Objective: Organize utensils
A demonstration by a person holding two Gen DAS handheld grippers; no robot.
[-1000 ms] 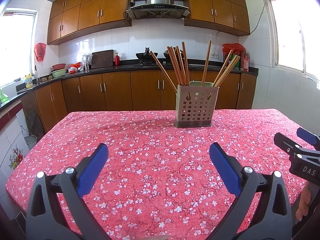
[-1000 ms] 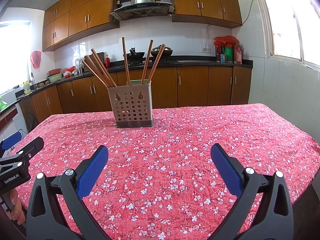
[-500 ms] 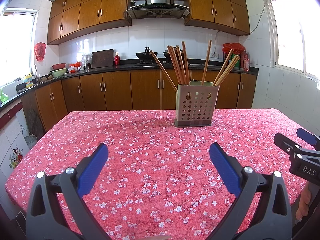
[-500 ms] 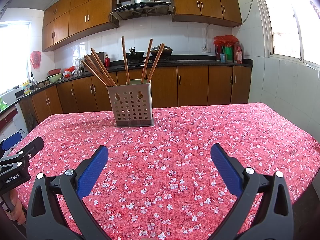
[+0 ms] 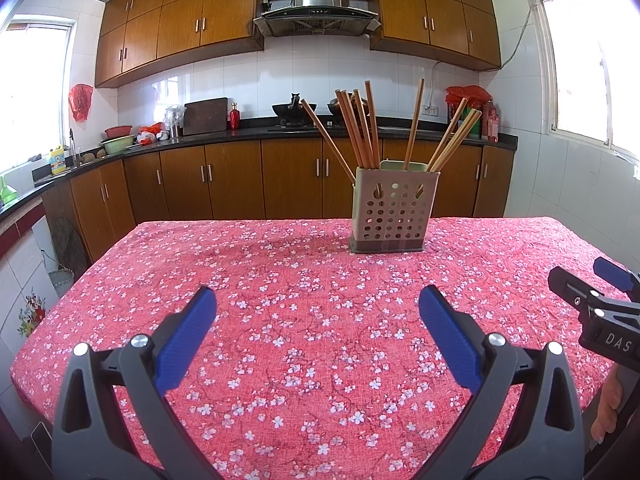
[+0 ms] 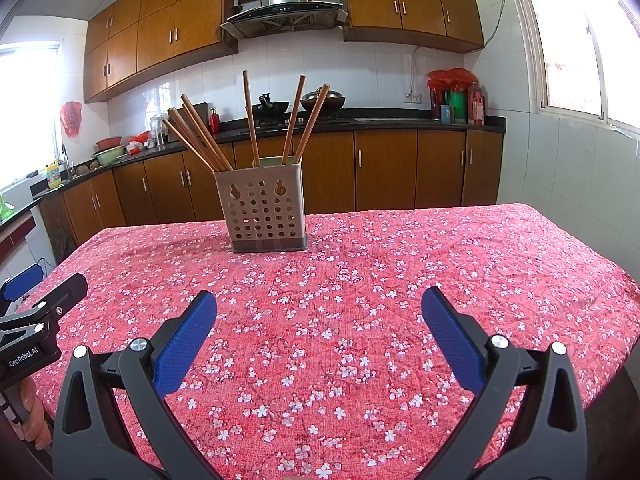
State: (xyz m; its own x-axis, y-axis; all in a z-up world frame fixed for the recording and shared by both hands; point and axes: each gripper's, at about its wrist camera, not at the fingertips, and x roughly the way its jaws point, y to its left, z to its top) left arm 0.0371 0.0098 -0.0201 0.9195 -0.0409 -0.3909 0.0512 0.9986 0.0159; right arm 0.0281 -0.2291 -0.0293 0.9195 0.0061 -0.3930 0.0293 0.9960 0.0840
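Observation:
A beige perforated utensil holder (image 5: 392,216) stands upright on the far side of the table, with several wooden chopsticks (image 5: 360,128) leaning in it. It also shows in the right wrist view (image 6: 264,212), with the chopsticks (image 6: 200,138) fanned out. My left gripper (image 5: 318,332) is open and empty, low over the near part of the table, well short of the holder. My right gripper (image 6: 320,334) is open and empty, likewise near the front edge. Each gripper shows at the other view's edge.
The table (image 5: 280,280) has a red floral cloth. Behind it run wooden kitchen cabinets (image 5: 240,188) and a dark counter with pots and bottles. A white tiled wall with a window (image 6: 580,40) lies to the right.

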